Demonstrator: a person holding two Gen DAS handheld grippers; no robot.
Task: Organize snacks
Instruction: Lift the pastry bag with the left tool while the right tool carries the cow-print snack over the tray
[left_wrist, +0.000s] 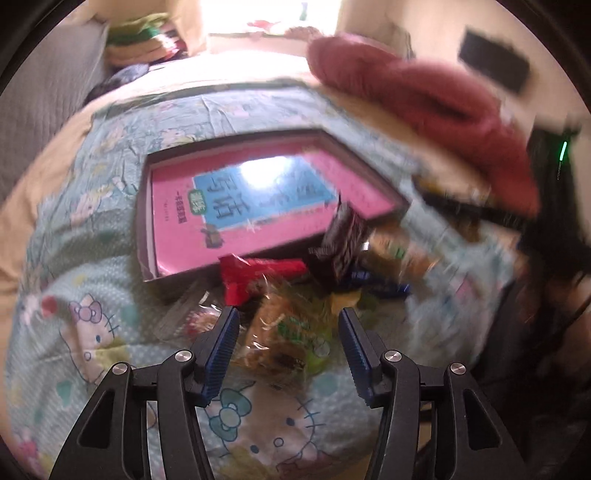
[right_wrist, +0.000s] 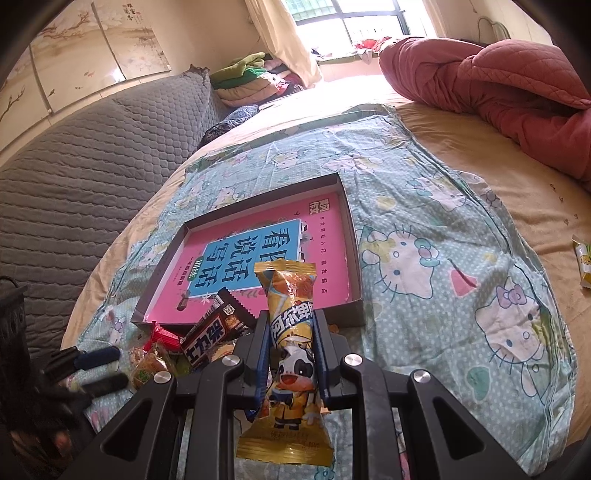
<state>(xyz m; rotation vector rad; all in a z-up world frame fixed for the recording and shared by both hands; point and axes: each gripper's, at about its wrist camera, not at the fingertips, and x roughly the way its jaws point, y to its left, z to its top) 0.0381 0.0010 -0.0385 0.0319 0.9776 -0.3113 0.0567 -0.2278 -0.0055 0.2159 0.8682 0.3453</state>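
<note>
My left gripper (left_wrist: 289, 322) stands open over a pile of snacks on the cartoon-cat cloth (left_wrist: 92, 332). A clear packet with a green label (left_wrist: 291, 334) lies between its blue pads, which do not press on it. Around it lie a red wrapper (left_wrist: 258, 273), a dark chocolate bar (left_wrist: 345, 236) and a blue wrapper (left_wrist: 380, 286). Behind the pile sits a shallow box with a pink bottom (left_wrist: 173, 229). My right gripper (right_wrist: 291, 321) is shut on a yellow packet with a cartoon cow (right_wrist: 293, 332), held upright just before the box (right_wrist: 354, 251). The left gripper (right_wrist: 101, 371) shows blurred at the lower left there.
The cloth (right_wrist: 443, 240) covers a bed. A red quilt (right_wrist: 498, 85) is bunched at the far right. A grey quilted cover (right_wrist: 92, 166) runs along the left, with folded clothes (right_wrist: 251, 74) behind it. A yellow-green packet (right_wrist: 585, 266) lies alone at the right edge.
</note>
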